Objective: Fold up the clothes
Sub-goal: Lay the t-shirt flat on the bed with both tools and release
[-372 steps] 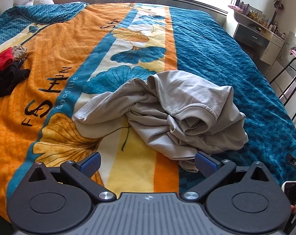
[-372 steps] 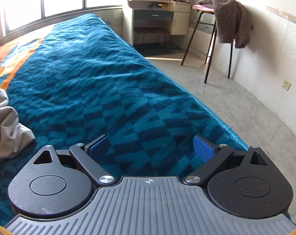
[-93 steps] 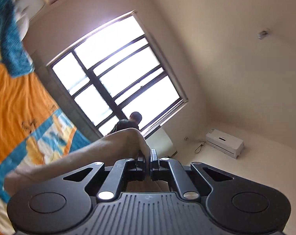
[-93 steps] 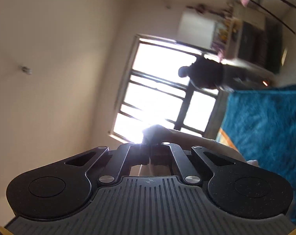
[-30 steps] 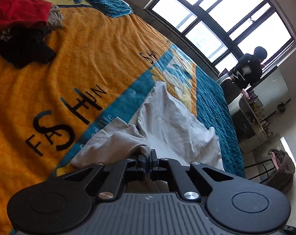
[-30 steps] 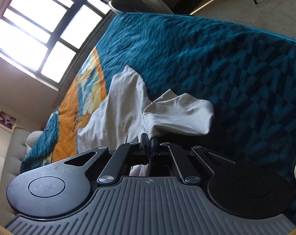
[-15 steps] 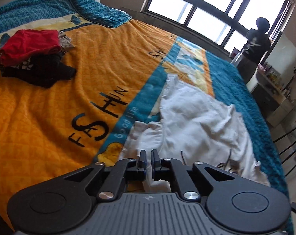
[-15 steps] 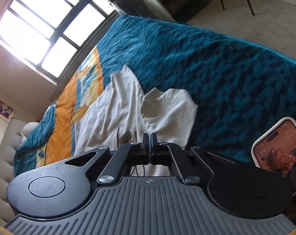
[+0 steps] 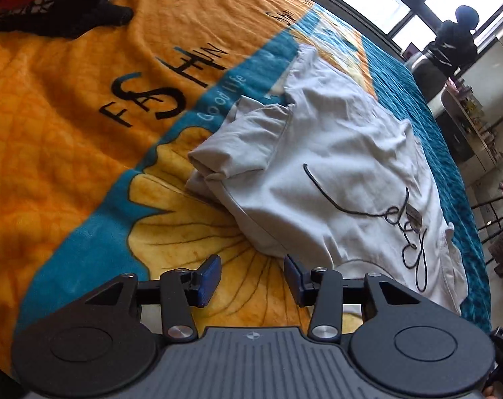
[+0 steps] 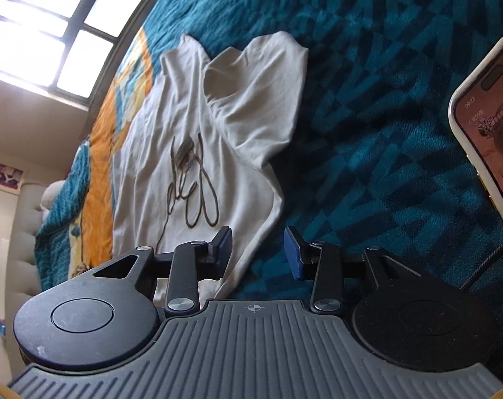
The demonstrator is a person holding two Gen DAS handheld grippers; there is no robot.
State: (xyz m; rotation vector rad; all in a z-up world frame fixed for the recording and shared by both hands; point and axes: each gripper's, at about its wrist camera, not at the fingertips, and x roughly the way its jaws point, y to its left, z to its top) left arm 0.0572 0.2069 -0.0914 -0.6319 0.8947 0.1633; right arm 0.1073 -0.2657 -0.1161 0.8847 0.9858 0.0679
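Observation:
A light grey T-shirt (image 9: pixel 334 166) with dark cursive lettering lies spread front-up on the bed blanket (image 9: pixel 68 126), each short sleeve folded over onto itself. My left gripper (image 9: pixel 251 274) hovers near the shirt's lower left corner; its jaws are opening, and only yellow blanket shows between the blue pads. In the right wrist view the same T-shirt (image 10: pixel 191 153) stretches away toward the window. My right gripper (image 10: pixel 258 252) is at the shirt's near edge, jaws opening, with the cloth's edge lying below them and not pinched.
A pile of red and black clothes (image 9: pixel 49 3) sits at the far left of the bed. A phone (image 10: pixel 487 126) stands at the right on the teal blanket (image 10: pixel 401 66). A person (image 9: pixel 457 43) stands by the window, near a dresser and a chair.
Both grippers came down toward the bed and went from shut on the shirt to open, letting go of it. The shirt now lies flat on the blanket.

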